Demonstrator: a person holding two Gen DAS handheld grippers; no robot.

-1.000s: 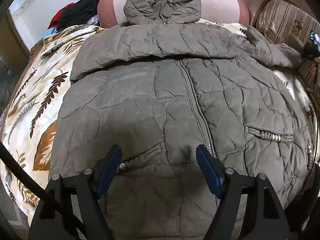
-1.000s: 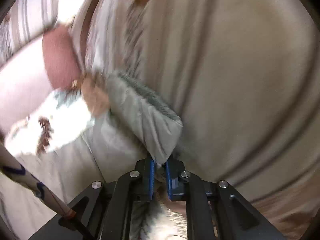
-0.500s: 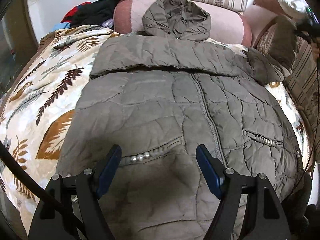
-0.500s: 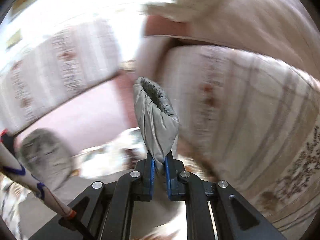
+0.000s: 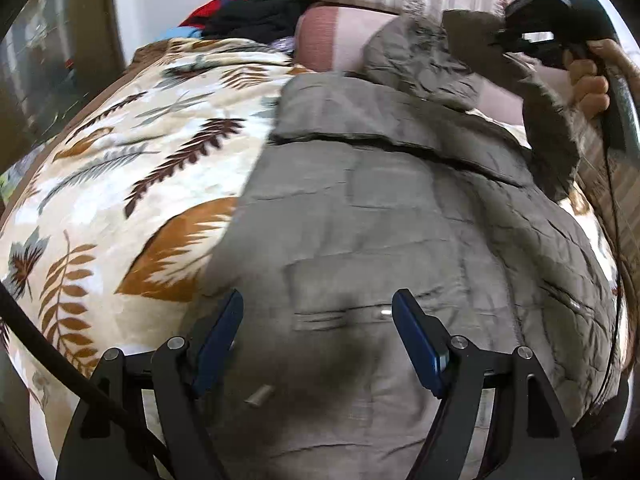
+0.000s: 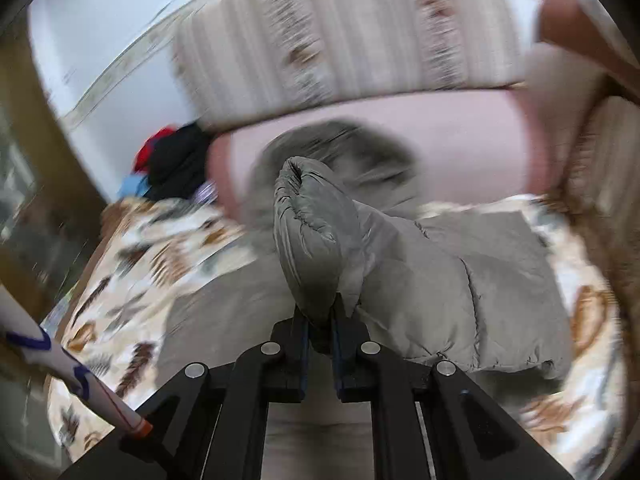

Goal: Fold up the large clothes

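Observation:
A grey-olive quilted hooded jacket (image 5: 400,208) lies front up on a leaf-print blanket (image 5: 120,184), hood (image 5: 416,56) toward the pillows. One sleeve lies folded across its chest. My left gripper (image 5: 318,336) is open and empty, hovering over the jacket's lower left pocket. My right gripper (image 6: 319,320) is shut on the cuff of the other sleeve (image 6: 312,232) and holds it raised above the jacket. It also shows in the left wrist view (image 5: 560,36) at the upper right, with the sleeve (image 5: 548,136) hanging from it.
A pink bolster (image 5: 332,36) and striped cushions (image 6: 340,40) line the far side. A pile of dark and red clothes (image 5: 248,16) lies at the far left corner. A striped sofa arm (image 5: 624,176) bounds the right.
My right gripper has lifted the sleeve cuff off the bed's right side and swung it up and inward over the jacket. My left gripper has shifted left and slightly back along the hem.

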